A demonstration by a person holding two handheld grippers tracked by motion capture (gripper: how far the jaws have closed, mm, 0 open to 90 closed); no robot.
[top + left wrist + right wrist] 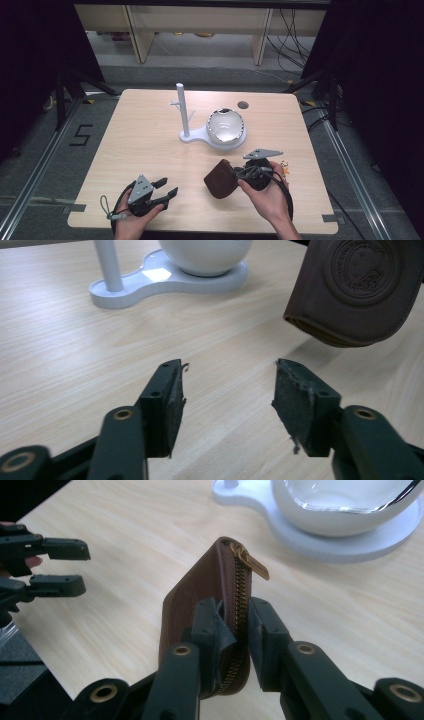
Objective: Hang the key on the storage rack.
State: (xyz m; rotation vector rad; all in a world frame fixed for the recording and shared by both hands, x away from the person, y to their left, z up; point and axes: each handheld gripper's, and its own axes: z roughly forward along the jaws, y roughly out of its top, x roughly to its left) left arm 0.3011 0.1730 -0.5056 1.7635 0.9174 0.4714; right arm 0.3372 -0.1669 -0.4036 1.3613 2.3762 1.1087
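Left claw [167, 189] hangs wide over the worktop [145, 140], nothing between its jaws. To its right, the brown zip wallet [220, 178] sits pinched edge-on in the right claw [235, 630], lifted, white stand [212, 135] just beyond.

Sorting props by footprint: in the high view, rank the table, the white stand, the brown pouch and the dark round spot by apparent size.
1. Table
2. White stand
3. Brown pouch, though it sits nearer the camera
4. Dark round spot
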